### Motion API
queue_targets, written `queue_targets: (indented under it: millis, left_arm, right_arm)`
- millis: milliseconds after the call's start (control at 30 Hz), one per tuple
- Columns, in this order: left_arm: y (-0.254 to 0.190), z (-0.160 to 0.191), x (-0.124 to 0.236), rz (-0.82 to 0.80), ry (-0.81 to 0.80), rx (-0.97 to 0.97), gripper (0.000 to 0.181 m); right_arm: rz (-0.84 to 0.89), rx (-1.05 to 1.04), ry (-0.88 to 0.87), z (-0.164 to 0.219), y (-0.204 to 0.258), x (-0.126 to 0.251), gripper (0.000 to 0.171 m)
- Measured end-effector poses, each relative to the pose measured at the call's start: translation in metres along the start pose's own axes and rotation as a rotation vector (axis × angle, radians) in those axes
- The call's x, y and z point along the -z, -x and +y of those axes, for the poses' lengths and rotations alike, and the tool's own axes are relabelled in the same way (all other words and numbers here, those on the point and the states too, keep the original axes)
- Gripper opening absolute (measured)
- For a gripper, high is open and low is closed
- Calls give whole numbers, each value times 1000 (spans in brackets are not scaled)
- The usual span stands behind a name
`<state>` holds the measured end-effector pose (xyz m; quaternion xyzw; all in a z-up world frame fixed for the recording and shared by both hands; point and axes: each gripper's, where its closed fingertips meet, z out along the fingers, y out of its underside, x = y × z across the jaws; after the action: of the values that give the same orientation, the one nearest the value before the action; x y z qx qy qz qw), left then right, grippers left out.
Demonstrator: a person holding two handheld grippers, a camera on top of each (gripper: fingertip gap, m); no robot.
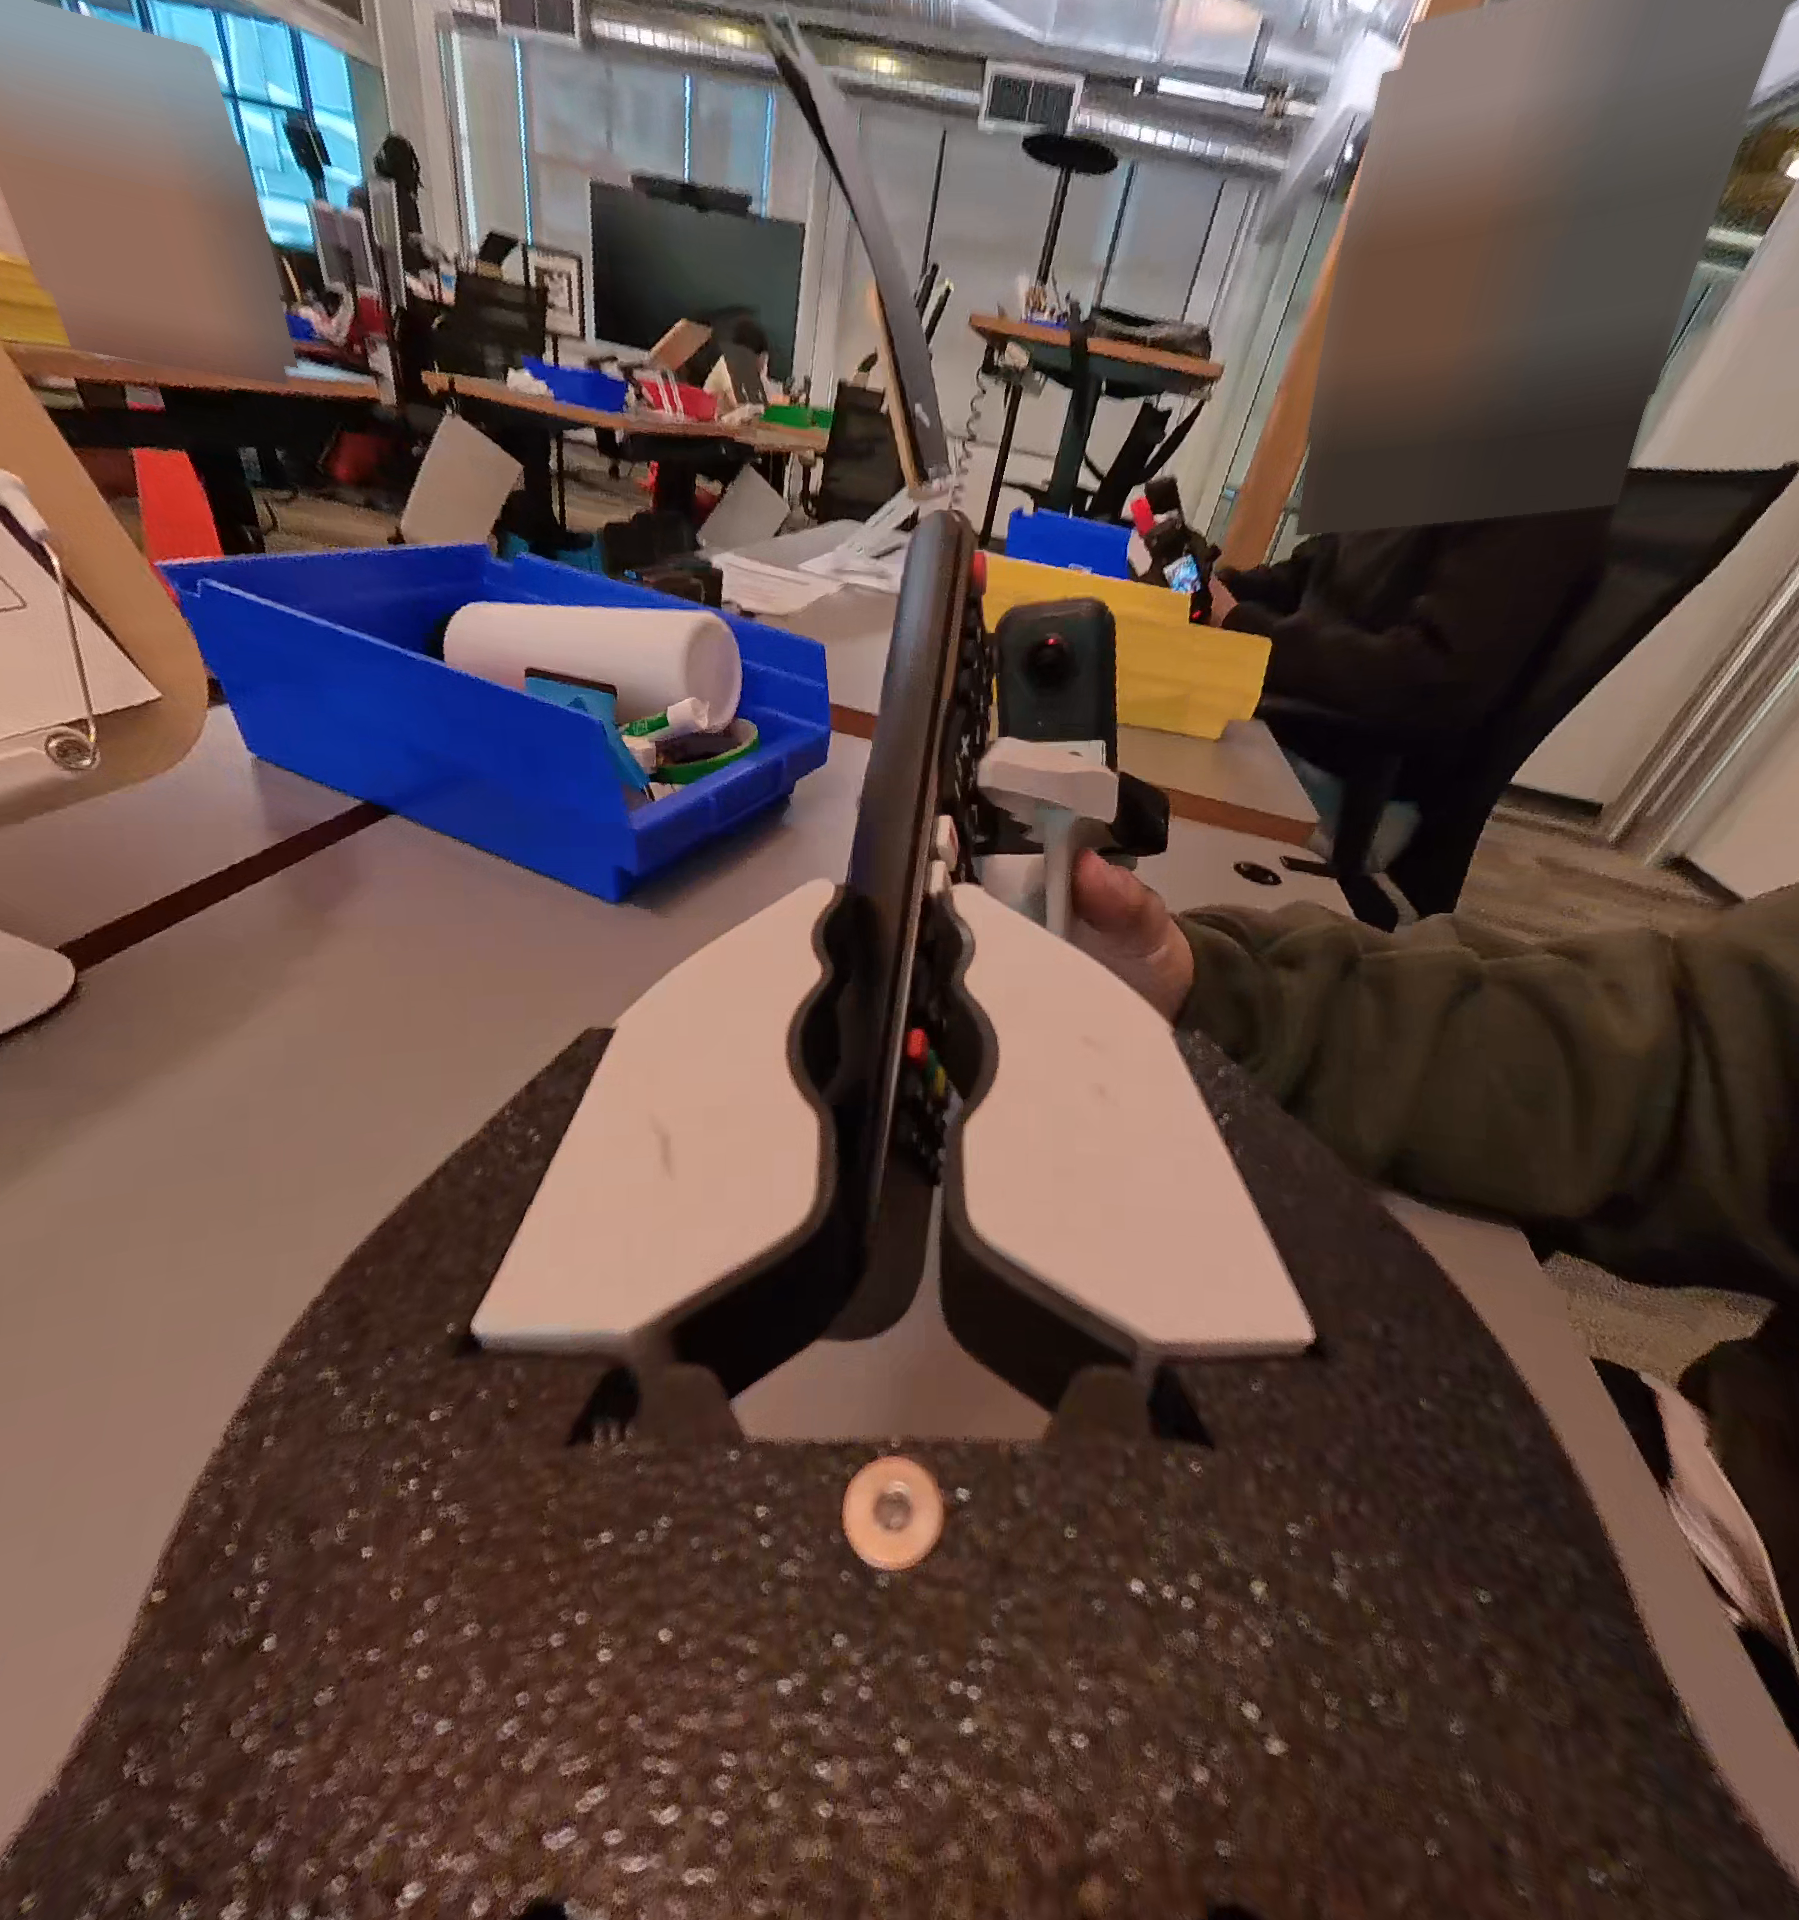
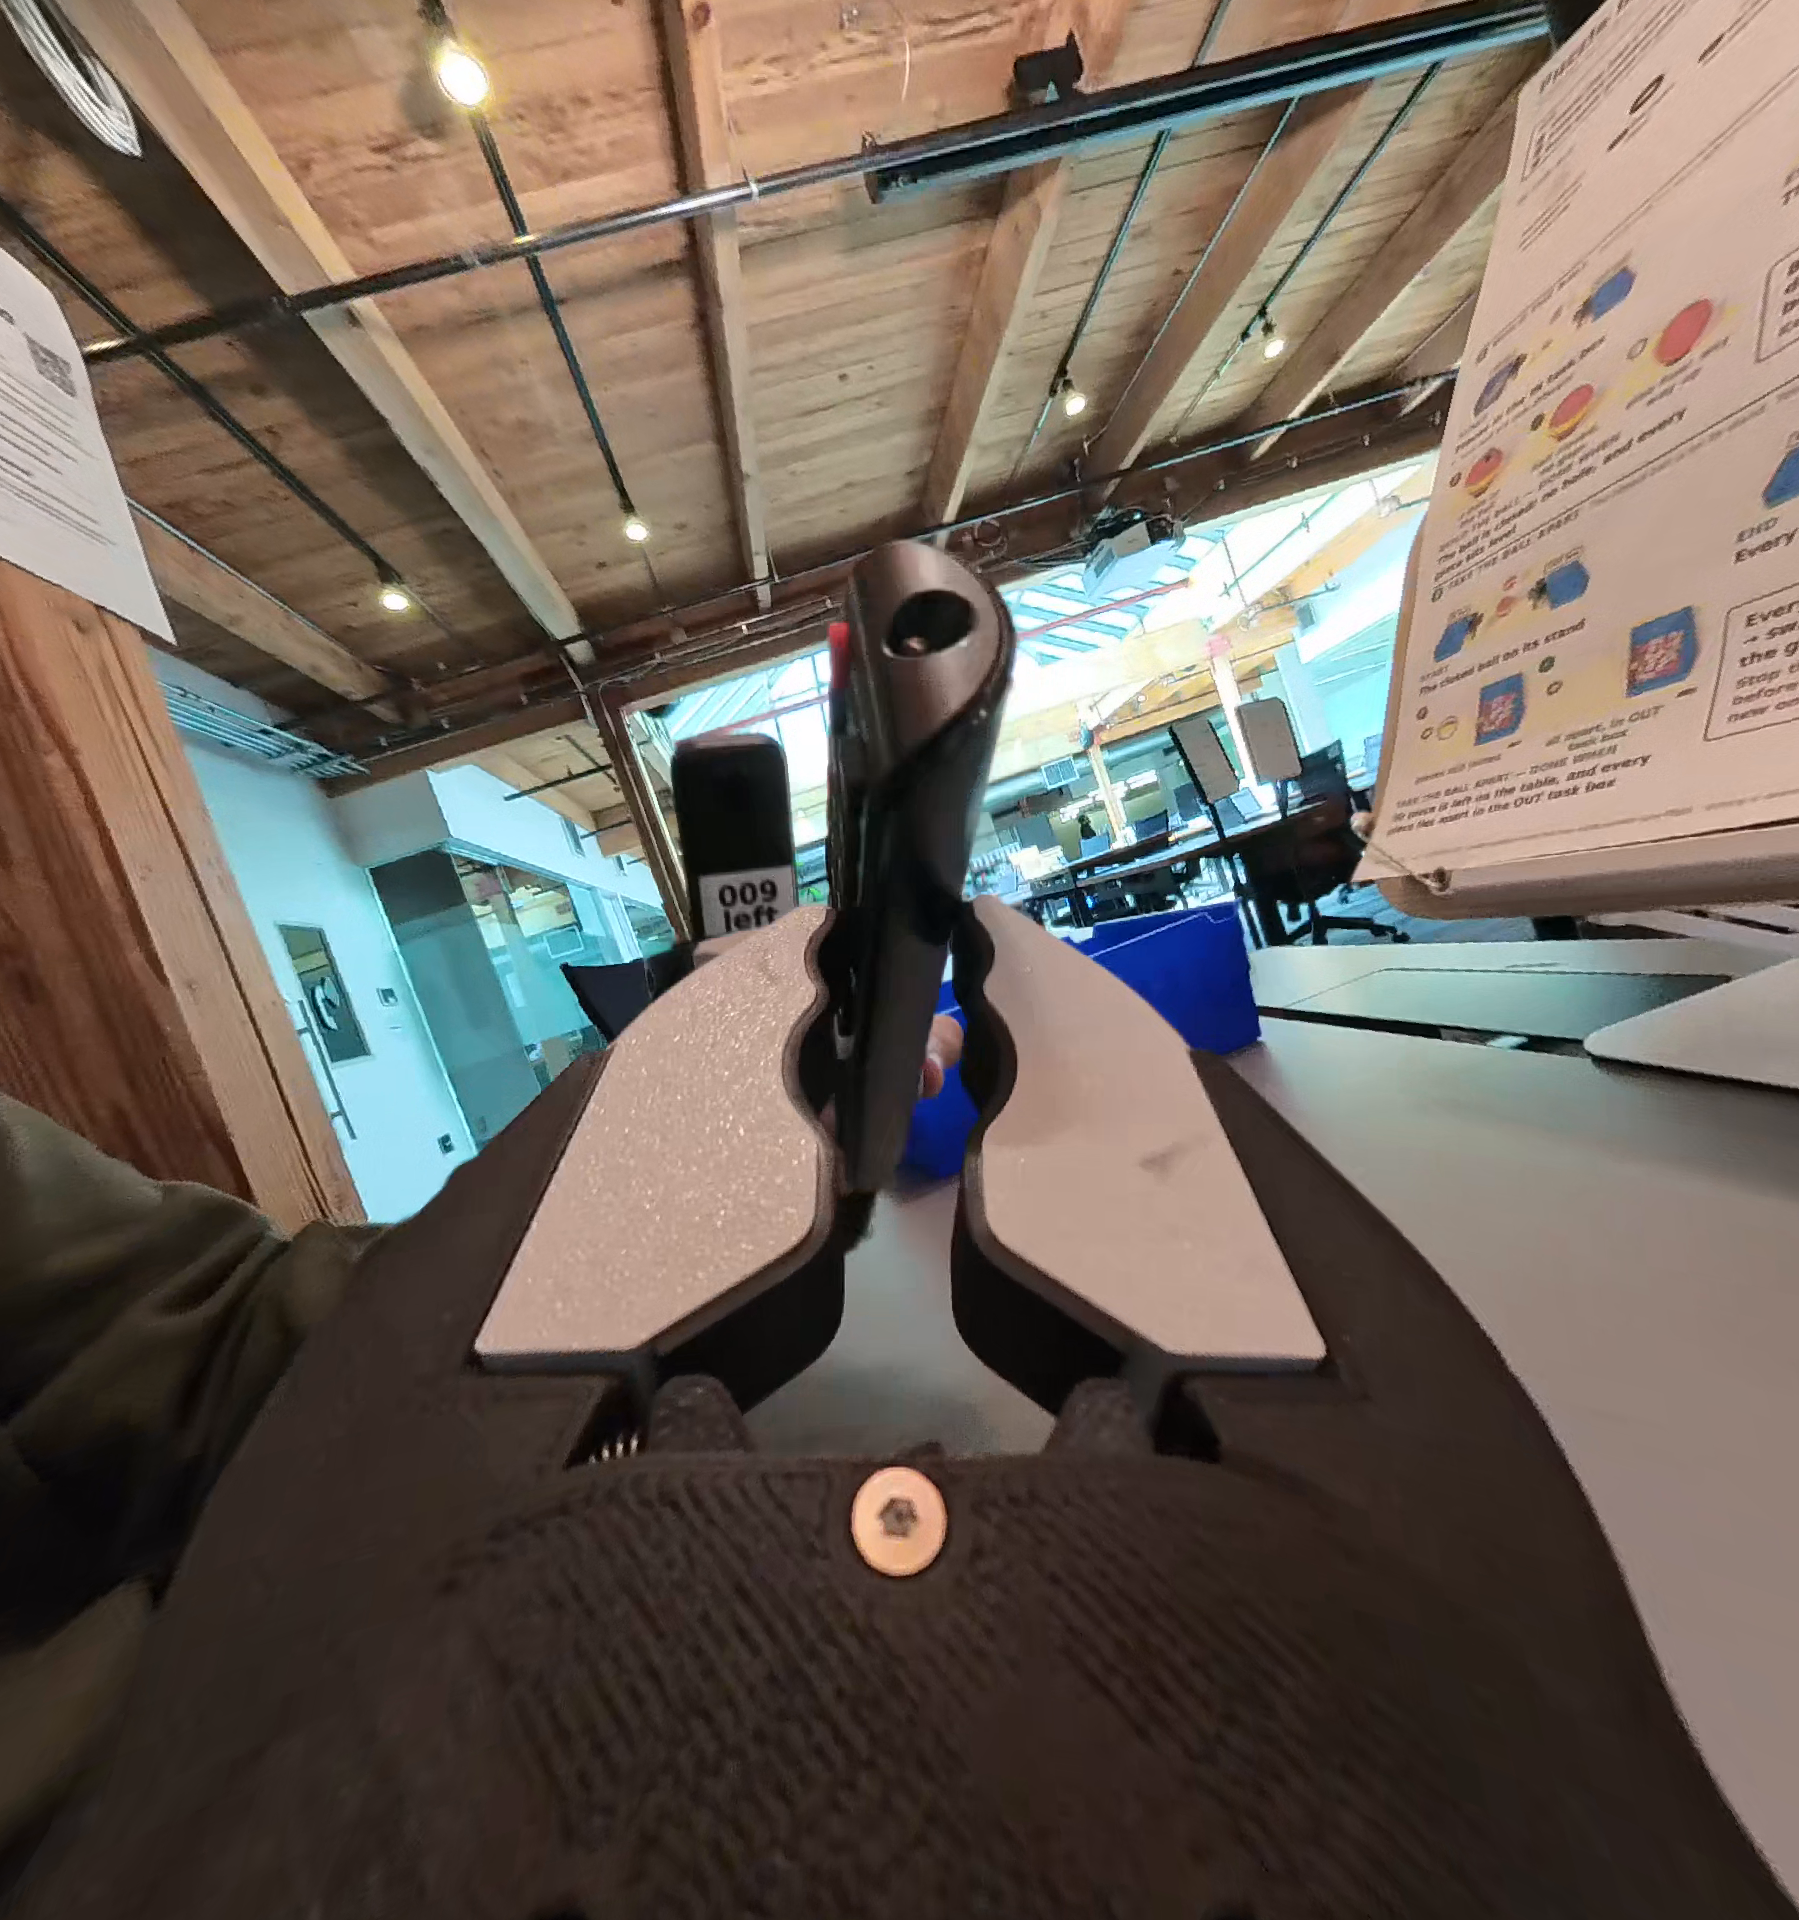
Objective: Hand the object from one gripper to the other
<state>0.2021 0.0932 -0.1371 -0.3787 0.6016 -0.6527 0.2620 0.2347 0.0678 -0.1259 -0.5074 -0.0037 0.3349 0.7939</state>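
A black remote (image 1: pixel 900 748) with coloured buttons stands on edge, upright, above the grey table (image 1: pixel 303 1039). My left gripper (image 1: pixel 890 904) is shut on its lower part. My right gripper faces it from the far side; its camera (image 1: pixel 1056 665) and the hand (image 1: pixel 1123 914) holding it show just right of the remote. In the right wrist view the remote (image 2: pixel 910 831) rises tilted between the fingers of my right gripper (image 2: pixel 895 925), whose tips press both sides. The left gripper's camera (image 2: pixel 729 810) shows behind it.
A blue bin (image 1: pixel 386 675) holding a white roll (image 1: pixel 594 644) sits at the back left, with a yellow bin (image 1: pixel 1175 665) at the back right. An instruction sheet on a stand (image 2: pixel 1653 416) is at the right. A seated person (image 1: pixel 1394 665) is beyond the table. There is about 5 cm between the tips of the two grippers.
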Motion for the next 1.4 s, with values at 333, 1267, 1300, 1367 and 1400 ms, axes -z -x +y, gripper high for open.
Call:
queue_targets:
  millis: [333, 1267, 1300, 1367, 1400]
  left_arm:
    - [-12, 39, -13, 188, -119, 180, 53]
    - [16, 67, 20, -22, 222, 319, 24]
    - [15, 68, 19, -17, 225, 321, 24]
    - [15, 69, 19, -19, 225, 322, 24]
    - [16, 69, 19, -27, 224, 324, 24]
  right_arm:
    - [-36, -141, -202, -24, -4, 11, 19]
    - [257, 1566, 763, 56, -44, 17, 75]
    - [247, 1595, 790, 59, -47, 18, 67]
    - [257, 1661, 843, 62, -54, 20, 50]
    - [261, 1659, 860, 63, -56, 20, 49]
